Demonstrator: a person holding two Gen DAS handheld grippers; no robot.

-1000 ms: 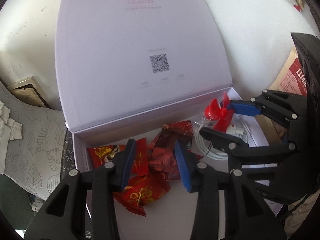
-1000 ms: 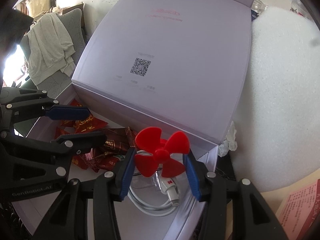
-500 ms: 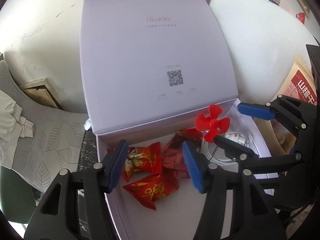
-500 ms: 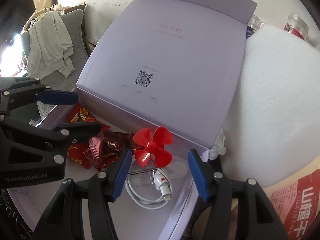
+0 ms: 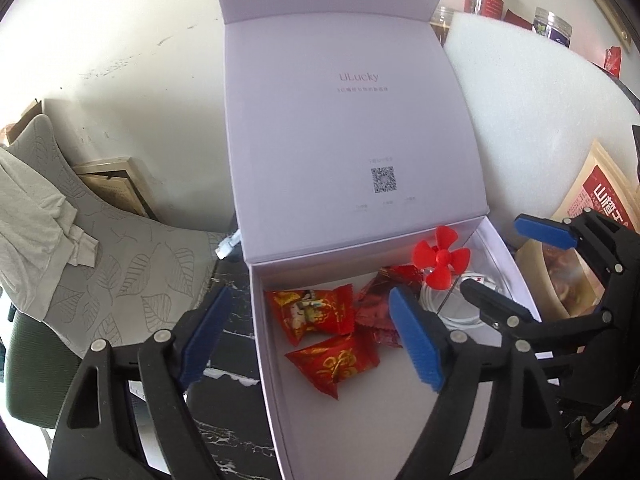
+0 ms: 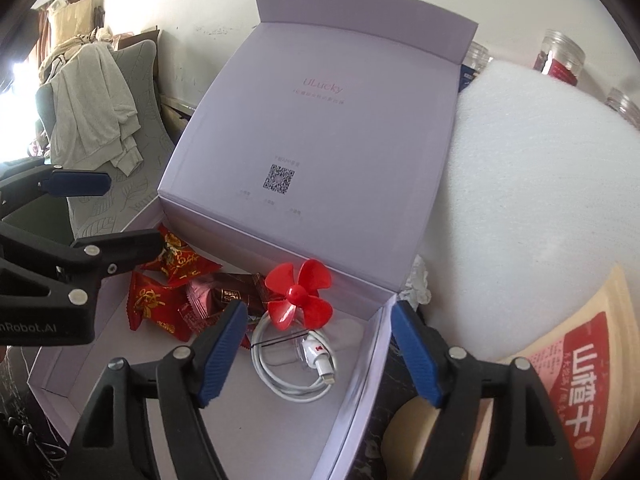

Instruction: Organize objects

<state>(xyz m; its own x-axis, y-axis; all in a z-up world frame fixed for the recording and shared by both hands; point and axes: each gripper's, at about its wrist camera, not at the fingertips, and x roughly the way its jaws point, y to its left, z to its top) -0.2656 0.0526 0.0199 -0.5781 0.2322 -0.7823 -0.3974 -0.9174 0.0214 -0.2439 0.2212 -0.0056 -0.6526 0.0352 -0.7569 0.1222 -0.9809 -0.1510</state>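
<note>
box point(image 6: 362, 364): lid raised
fan point(image 6: 299, 295): inside box, back right corner, on white cable point(image 6: 280, 364)
candies point(image 5: 316, 312): inside box, left of fan
left gripper point(image 5: 310, 340): spread wide, empty, above box
right gripper point(image 6: 316, 354): spread wide, empty, above box

Wall point(image 5: 132, 40): white, scuffed with dark marks.
Chair point(image 5: 132, 280): grey, leaf pattern, pale garment point(image 6: 92, 108) draped over its back.
Surface point(image 5: 232, 344): black marble with white veins.
Light: bright daylight from the far left point(image 6: 14, 80).
Frame point(image 5: 112, 188): leaning against the wall behind the chair.

Both grippers' jaws wide apart, empty.
</note>
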